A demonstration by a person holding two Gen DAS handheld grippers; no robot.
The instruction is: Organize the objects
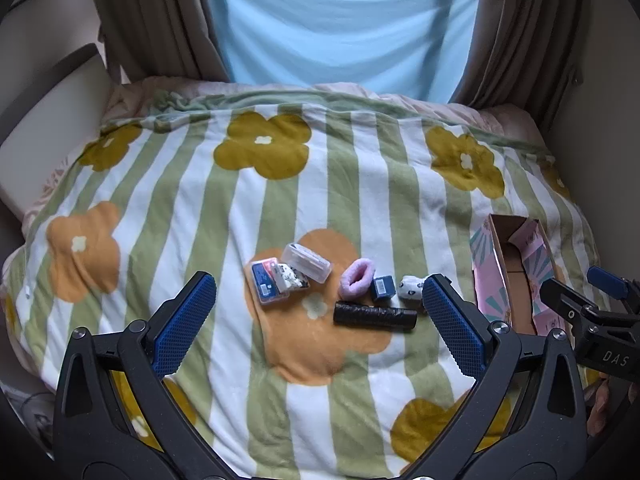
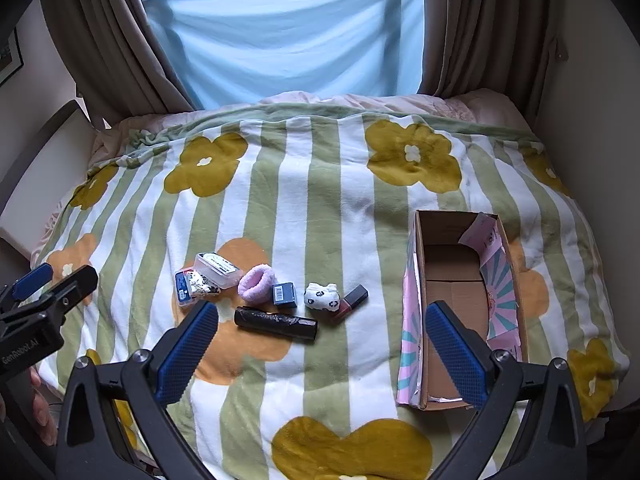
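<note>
Listing the lot on the blanket [image 2: 320,208], left to right, with handling judged by eye.

1. Flat case [image 2: 185,287], clear with blue insert, far left. Likely rigid, light and slick; take across its short sides.
2. Patterned pouch [image 2: 203,283], black on white, wedged between both cases. Soft; pinch anywhere.
3. Clear case [image 2: 218,270], lidded, leaning on the first. Hard and smooth, may slip; grip across the narrow width.
4. Pink sock [image 2: 257,282], fuzzy, rolled to a ring. Very light, squashes; pinch through the middle.
5. Blue box [image 2: 285,294], small, barcode up, touching the sock. Stiff card; take by opposite faces.
6. Black roll [image 2: 276,324], wrinkled film, lying crosswise nearest the grippers. Soft surface, could roll; clamp across its middle.
7. White sock [image 2: 321,297], black-spotted bundle. Soft, light.
8. Polish bottle [image 2: 349,303], dark red glass, black cap, touching that sock. Probably fragile, slippery; grip the body.
9. Carton [image 2: 416,312], pink printed outside, brown inside, open and empty, well right of the rest.

Left gripper [image 1: 320,324]: jaws spread wide, nothing between, hovering over the row. Right gripper [image 2: 322,354]: likewise wide, empty, between roll and carton.
</note>
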